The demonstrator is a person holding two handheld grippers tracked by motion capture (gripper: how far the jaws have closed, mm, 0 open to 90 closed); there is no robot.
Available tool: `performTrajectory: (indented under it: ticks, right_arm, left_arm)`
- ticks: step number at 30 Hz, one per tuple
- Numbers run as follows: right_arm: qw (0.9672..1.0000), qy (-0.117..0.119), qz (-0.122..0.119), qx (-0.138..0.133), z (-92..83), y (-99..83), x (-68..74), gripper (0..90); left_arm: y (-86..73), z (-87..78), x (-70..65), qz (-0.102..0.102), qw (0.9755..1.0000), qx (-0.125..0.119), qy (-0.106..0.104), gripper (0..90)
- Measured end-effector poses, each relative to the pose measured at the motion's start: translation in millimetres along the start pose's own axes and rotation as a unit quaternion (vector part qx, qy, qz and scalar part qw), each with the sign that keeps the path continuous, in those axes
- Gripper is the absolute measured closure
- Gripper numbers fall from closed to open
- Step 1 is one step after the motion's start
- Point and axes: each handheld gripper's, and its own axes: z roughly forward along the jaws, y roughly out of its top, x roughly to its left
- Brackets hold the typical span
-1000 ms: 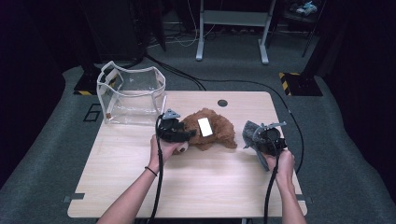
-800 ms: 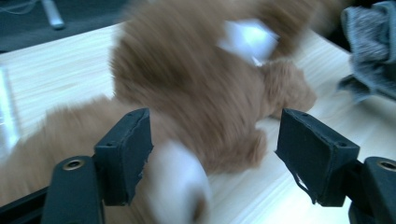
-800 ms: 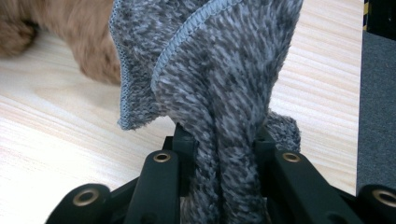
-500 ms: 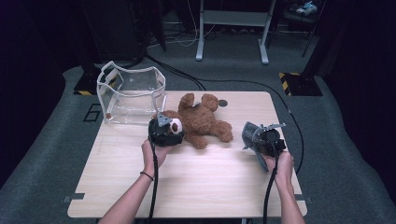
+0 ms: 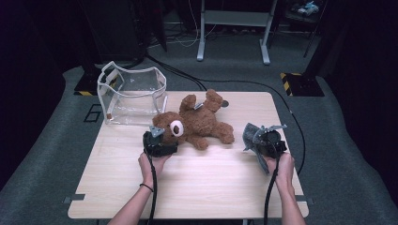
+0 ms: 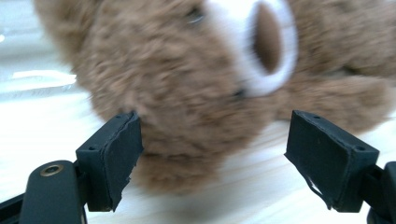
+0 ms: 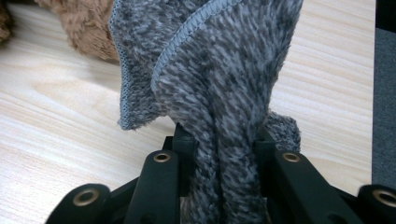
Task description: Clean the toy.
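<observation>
The left gripper [image 6: 212, 163] has just opened, dropping the teddy bear [image 5: 197, 123] face-up; the right gripper [image 7: 219, 140] pinches a grey knit garment [image 7: 210, 60], ready for dressing.

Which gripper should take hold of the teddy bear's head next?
Left. The left gripper is open with the teddy bear's head between its jaws, pads not pressing. The right gripper is shut on a grey knit cloth.
</observation>
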Motion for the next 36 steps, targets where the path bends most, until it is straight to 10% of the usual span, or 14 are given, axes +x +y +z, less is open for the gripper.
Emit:
performTrajectory:
  ticks: [15, 31, 36]
  right_arm:
    - [1.0, -0.003, -0.001, -0.001, -2.3, -0.5, -3.1, 71.9]
    - [1.0, -0.004, 0.006, -0.001, -4.2, -4.0, -8.8, 71.9]
    - [1.0, -0.004, 0.007, 0.0, -4.2, -4.3, -8.8, 71.9]
  left_arm:
    - [22.7, 38.4, -74.4, 0.064, 0.9921, 0.042, -0.099, 22.9]
    - [24.2, 70.2, -96.7, 0.132, 0.9882, 0.061, -0.048, 51.3]
    - [26.7, 65.6, -101.0, 0.131, 0.9892, 0.044, -0.05, 34.8]
